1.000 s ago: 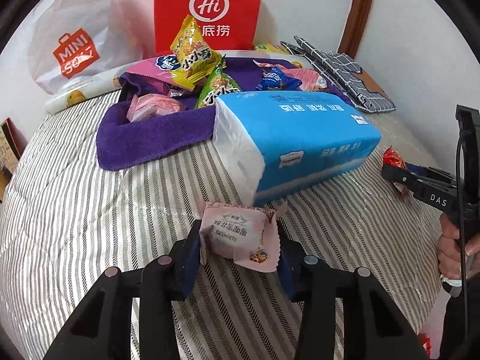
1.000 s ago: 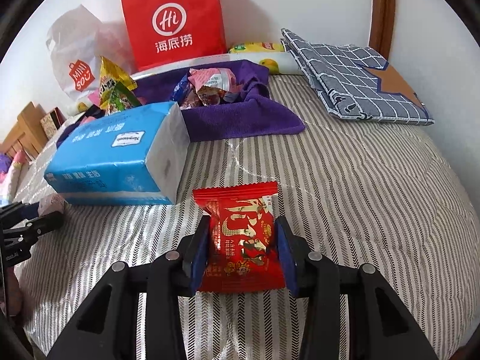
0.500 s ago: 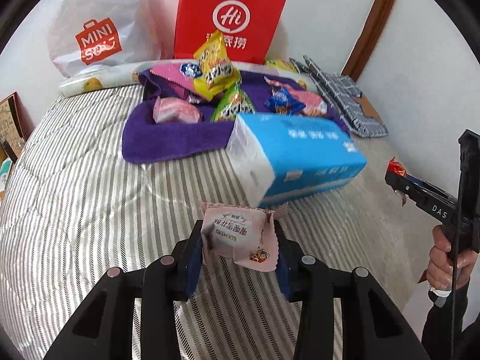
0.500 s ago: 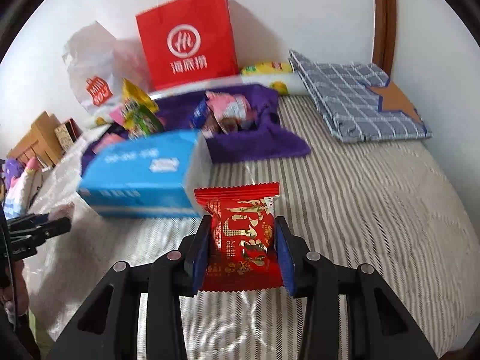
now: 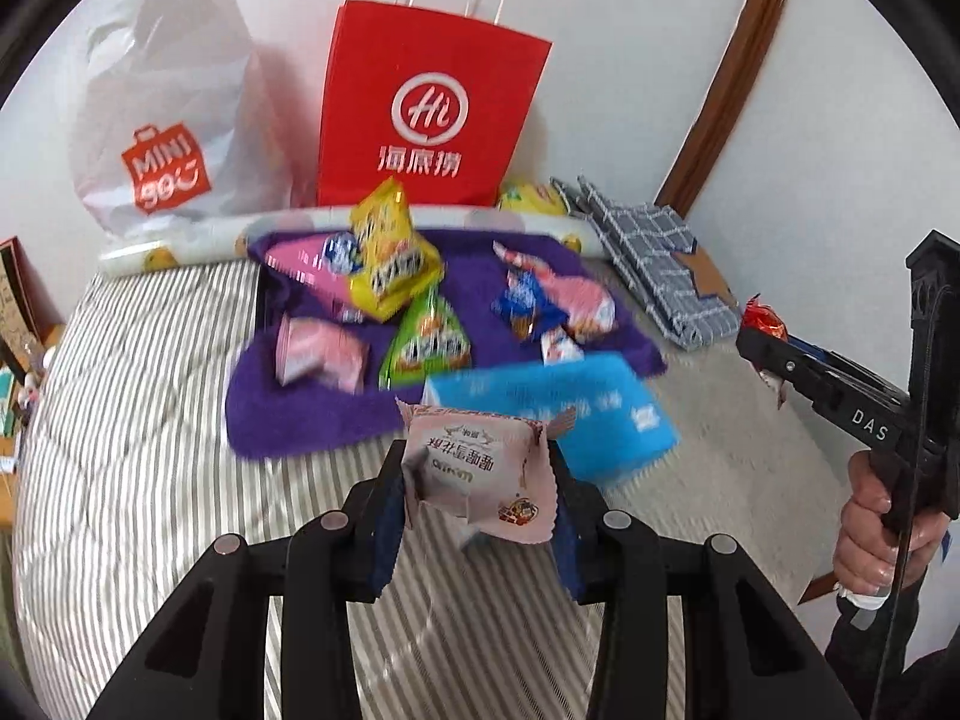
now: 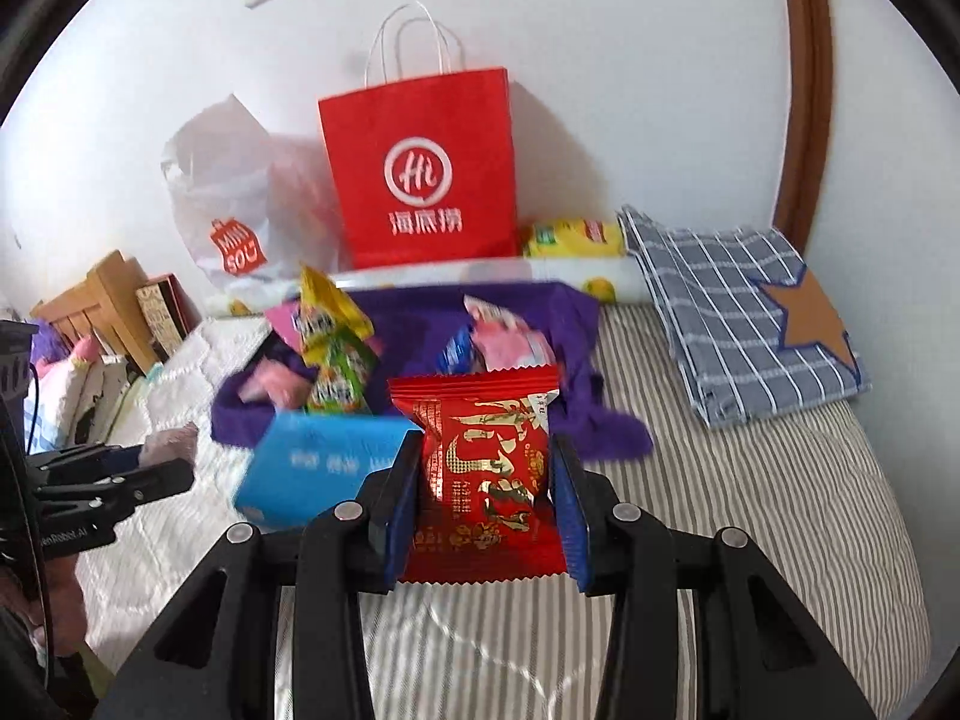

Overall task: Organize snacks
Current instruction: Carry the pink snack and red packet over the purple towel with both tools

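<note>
- Left gripper [image 5: 477, 489]: pinched on a pale pink packet [image 5: 474, 474], which is held up clear of the striped bedcover [image 5: 138, 420].
- Purple towel [image 5: 300, 414], ahead and slightly left of the left gripper: several snacks are already piled here, so it is judged the collection spot. The pink packet is best carried over the blue tissue pack [image 5: 570, 414], just ahead, and released low beside the pink wrapper [image 5: 321, 354].
- Right gripper [image 6: 489, 483]: clamped on a red packet [image 6: 486, 468], its sides pressed by both pads.
- Towel's right half, straight ahead of the right gripper: the red packet is best lowered near the pink-and-blue sweets [image 6: 498, 342]. The two tools are best kept apart, with the jaws opened only once each packet is close above the towel.
</note>
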Demonstrator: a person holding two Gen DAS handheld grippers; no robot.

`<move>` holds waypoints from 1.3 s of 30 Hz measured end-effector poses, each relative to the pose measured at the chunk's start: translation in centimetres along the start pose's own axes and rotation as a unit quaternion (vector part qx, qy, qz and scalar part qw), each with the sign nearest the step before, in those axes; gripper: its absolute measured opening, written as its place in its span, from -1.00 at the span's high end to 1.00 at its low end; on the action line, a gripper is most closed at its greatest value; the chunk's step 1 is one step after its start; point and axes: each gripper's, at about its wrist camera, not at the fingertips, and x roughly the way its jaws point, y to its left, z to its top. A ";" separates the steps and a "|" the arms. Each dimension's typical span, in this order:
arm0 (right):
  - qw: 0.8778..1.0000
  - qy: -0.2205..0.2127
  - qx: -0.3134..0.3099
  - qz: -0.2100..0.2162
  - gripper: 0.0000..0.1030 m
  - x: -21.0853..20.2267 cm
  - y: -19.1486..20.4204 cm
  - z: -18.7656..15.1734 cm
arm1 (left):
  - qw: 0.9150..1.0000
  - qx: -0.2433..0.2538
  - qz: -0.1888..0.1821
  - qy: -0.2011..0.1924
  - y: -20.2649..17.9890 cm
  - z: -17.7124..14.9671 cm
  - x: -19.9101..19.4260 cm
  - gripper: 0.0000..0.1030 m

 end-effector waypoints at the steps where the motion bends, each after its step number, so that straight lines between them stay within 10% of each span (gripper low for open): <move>1: 1.000 -0.004 0.000 0.001 0.21 0.1 0.0 0.7 | 1.000 0.000 -0.001 -0.002 0.0 0.6 0.0 0.24; 27: 0.999 -0.039 -0.008 0.018 0.21 6.9 0.4 11.9 | 0.999 0.013 0.036 -0.031 1.6 12.2 3.8 0.23; 39: 0.999 0.004 0.005 0.040 0.21 12.9 -0.1 10.1 | 0.999 -0.017 0.043 -0.011 4.7 11.8 6.5 0.23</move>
